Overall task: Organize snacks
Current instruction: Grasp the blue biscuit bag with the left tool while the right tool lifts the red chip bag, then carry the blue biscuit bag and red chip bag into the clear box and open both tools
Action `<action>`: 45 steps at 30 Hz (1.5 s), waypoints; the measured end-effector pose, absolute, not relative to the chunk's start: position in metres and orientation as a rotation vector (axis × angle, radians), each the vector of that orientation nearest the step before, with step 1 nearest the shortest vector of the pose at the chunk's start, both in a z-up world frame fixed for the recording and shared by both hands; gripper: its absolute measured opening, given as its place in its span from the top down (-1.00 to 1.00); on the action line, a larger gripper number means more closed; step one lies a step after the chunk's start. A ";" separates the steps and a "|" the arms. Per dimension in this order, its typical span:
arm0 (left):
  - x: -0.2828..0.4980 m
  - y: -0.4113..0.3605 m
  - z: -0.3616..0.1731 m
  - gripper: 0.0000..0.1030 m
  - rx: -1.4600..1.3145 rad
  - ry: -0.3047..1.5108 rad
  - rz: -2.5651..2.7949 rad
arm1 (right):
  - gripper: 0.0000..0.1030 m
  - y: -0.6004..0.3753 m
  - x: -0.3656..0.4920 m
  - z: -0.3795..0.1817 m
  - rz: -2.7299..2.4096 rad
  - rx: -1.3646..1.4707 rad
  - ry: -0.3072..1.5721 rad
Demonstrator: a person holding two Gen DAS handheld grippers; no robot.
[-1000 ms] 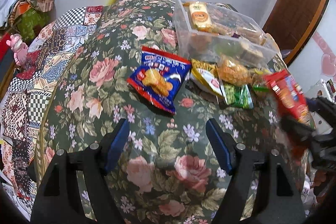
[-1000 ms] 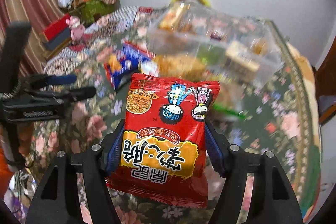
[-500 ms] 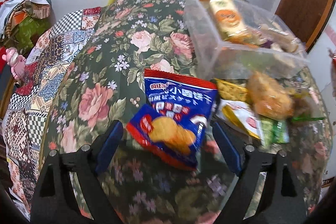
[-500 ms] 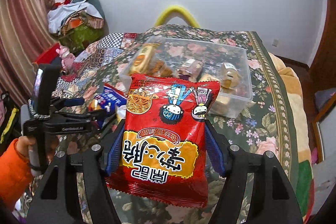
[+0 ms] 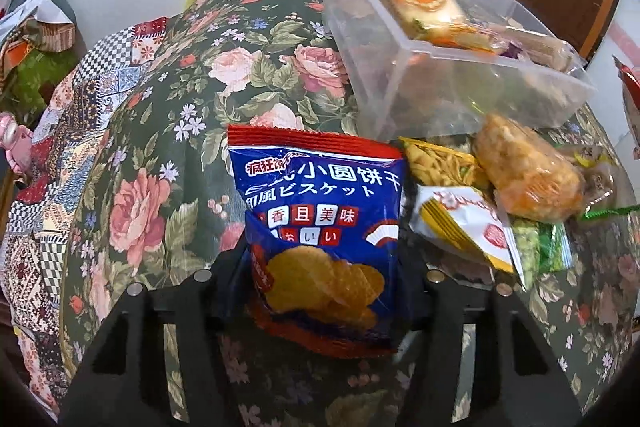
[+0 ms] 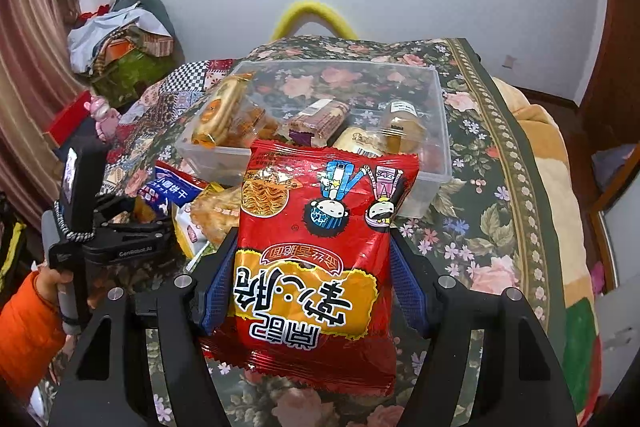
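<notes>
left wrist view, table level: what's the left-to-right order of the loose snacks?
blue biscuit bag → yellow-and-white packet → orange puffed-snack bag → green pea packet

Between your left tongs (image 5: 320, 291) you see a blue bag (image 5: 320, 227) with a red top edge, white letters and golden crisps printed on it. Between your right tongs (image 6: 308, 291), which have blue pads (image 6: 404, 287), you see a red bag (image 6: 316, 259) with a yellow label and two cartoon figures. Beyond both, the box (image 6: 436, 131) is clear. The cloth (image 5: 192, 131) under them is dark green with pink roses. Your sleeve (image 6: 24, 327) is orange.
</notes>
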State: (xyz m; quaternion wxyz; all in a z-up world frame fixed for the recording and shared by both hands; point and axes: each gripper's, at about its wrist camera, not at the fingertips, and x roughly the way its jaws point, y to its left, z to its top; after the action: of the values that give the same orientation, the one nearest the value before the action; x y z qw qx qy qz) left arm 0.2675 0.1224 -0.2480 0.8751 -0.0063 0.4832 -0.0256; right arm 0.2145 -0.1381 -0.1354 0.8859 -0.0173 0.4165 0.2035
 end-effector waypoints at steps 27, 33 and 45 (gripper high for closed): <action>0.244 0.053 -0.111 -0.10 -0.053 0.778 -0.166 | -0.28 -0.166 0.230 -0.075 0.437 0.005 0.705; 0.272 0.029 -0.112 -0.10 -0.045 0.785 -0.179 | -0.28 -0.162 0.247 -0.074 0.439 -0.007 0.691; 0.336 0.014 -0.131 -0.10 -0.069 0.835 -0.177 | -0.28 -0.153 0.296 -0.102 0.414 0.015 0.745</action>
State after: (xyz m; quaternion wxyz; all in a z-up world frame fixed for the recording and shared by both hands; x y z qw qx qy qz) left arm 0.3357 0.0137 -0.1315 0.9098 -0.0337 0.4048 -0.0856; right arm 0.2957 -0.1529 -0.1018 0.9105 0.0074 0.3613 0.2010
